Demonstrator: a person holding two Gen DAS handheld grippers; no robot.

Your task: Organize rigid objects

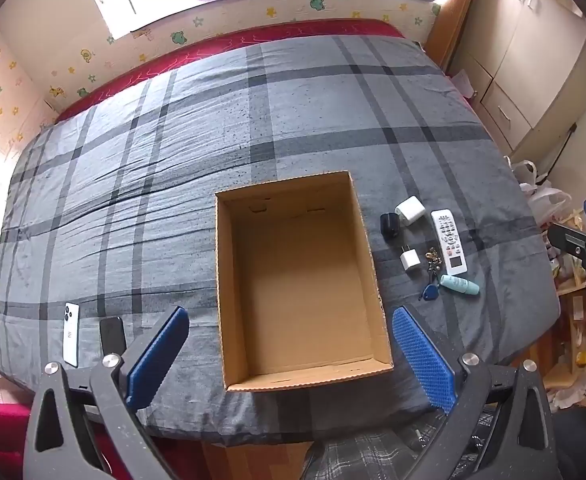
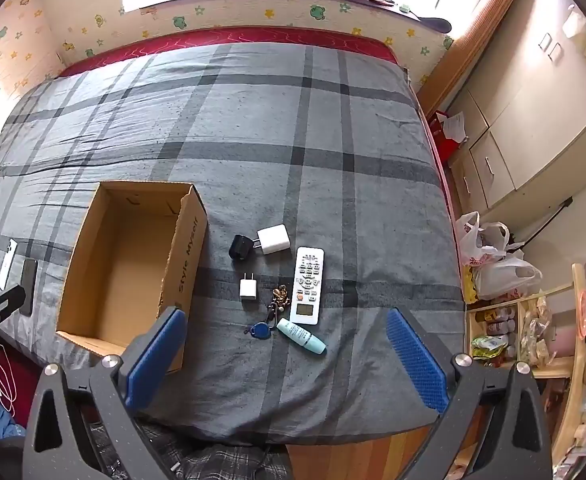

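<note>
An empty cardboard box [image 1: 229, 280] [image 2: 81, 264] lies open on the grey plaid bed cover [image 1: 173, 160]. Right of it sit a white remote [image 1: 449, 242] [image 2: 308, 285], a large white charger [image 1: 410, 210] [image 2: 273, 239], a black plug [image 1: 389, 226] [image 2: 239, 247], a small white charger [image 1: 410, 264] [image 2: 247, 286], keys with a blue fob [image 1: 431, 291] [image 2: 260, 330] and a mint tube [image 1: 459, 284] [image 2: 301, 336]. Two phones, white [image 1: 70, 334] [image 2: 7, 264] and black [image 1: 112, 336] [image 2: 28, 280], lie left of the box. My left gripper [image 1: 289, 316] is open above the box's near end. My right gripper [image 2: 287, 318] is open above the small items.
A wall with cartoon stickers [image 1: 21, 88] and a window border the bed's far side. Cupboards [image 2: 533, 128], plastic bags [image 2: 493, 256] and cluttered wooden shelves [image 2: 509, 332] stand to the right. The bed's near edge [image 2: 293, 436] is just below both grippers.
</note>
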